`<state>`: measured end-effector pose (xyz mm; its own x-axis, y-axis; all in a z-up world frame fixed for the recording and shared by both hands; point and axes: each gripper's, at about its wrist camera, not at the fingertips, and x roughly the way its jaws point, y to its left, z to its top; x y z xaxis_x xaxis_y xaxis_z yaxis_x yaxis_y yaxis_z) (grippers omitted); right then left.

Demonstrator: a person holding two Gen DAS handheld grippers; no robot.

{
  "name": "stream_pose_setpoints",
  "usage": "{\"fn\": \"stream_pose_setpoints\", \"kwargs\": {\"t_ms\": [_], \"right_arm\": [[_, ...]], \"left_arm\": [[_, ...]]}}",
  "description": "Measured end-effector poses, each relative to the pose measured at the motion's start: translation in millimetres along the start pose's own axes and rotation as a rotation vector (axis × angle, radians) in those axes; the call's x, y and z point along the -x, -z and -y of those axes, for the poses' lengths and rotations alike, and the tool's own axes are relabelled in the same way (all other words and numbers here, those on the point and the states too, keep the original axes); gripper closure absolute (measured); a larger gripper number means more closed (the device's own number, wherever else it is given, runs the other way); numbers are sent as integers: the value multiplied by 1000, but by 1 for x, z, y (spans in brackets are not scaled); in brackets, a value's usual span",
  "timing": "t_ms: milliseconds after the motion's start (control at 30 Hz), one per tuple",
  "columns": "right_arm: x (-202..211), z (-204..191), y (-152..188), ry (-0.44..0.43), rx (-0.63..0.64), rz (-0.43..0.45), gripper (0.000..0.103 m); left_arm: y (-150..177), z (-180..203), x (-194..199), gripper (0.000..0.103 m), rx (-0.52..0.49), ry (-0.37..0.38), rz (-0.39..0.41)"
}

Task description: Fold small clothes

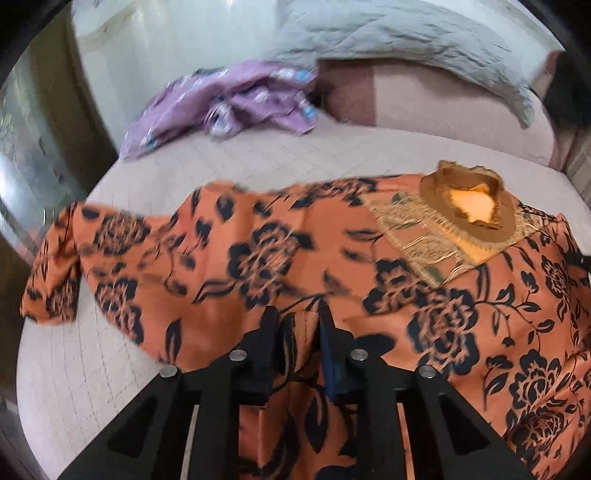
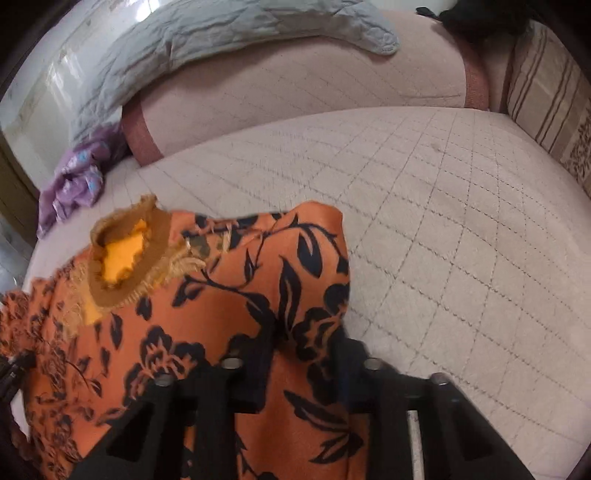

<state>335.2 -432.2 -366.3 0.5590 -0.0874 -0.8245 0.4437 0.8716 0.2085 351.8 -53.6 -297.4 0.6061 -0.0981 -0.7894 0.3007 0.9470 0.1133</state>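
The bed (image 2: 461,192) with its pale quilted cover fills both views, and at its far side lies a grey blanket (image 1: 388,33). The thing of the task, an orange dress (image 1: 258,251) with black flowers, lies spread on the bed in front of both hand-held grippers. Its long axis runs from side to side in the left wrist view: the hem end reaches to the left, and the neck opening (image 1: 476,206) with its brown and gold trim is at the right. A crumpled purple garment (image 1: 229,103) lies well apart from the dress, further back, near the blanket.

The left hand-held gripper (image 1: 297,314) stands over the near edge of the dress, about the middle of its length. Its jaws are almost closed and a raised fold of the orange cloth sits between them, so I judge that it grips the dress. The right hand-held gripper (image 2: 306,343) is at the shoulder end, just beside the neck opening. The picture is blurred here, but the cloth runs up between its fingers and the jaws are narrow, so it seems to grip the dress too.

The dress stretches away from both grippers toward the far side of the bed. I think the coming move is to carry this near edge across, and the two hands must keep in line along the long axis.
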Motion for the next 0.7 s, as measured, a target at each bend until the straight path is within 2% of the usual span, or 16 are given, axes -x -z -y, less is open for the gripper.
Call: {"fn": "stream_pose_setpoints", "kwargs": {"t_ms": [167,267,300,333,367,400,467,500,533,600,667,700], "right_arm": [[17,12,-12,-7,-58,82,93],[7,23,-12,-4,-105,31,93],[6,27,-9,-14,-133,2,89],[7,32,-7,-28,-156,-3,89],[10,34,-7,-39,-182,-5,89],[18,35,-9,-56,-202,-2,89],[38,38,-11,-73,-207,51,87],[55,38,-9,-76,-201,114,74],[66,37,-7,-77,-193,155,48],[89,33,-2,-103,-174,256,13],[106,27,2,-121,-149,336,13],[111,19,1,-113,-114,348,13]], "left_arm": [[-8,21,15,86,-77,-21,90],[-11,18,10,81,-81,-76,64],[-12,14,8,77,-67,-68,42],[-13,8,8,72,-40,-52,21],[-14,-1,12,58,0,-39,17],[-15,-12,20,39,44,-39,36],[-17,-39,42,20,142,-74,134],[-18,-51,51,16,183,-103,176],[-17,-68,62,16,241,-148,216],[-14,-94,71,14,324,-218,236],[-8,-128,73,14,434,-331,219],[-3,-144,73,14,492,-371,200]]}}
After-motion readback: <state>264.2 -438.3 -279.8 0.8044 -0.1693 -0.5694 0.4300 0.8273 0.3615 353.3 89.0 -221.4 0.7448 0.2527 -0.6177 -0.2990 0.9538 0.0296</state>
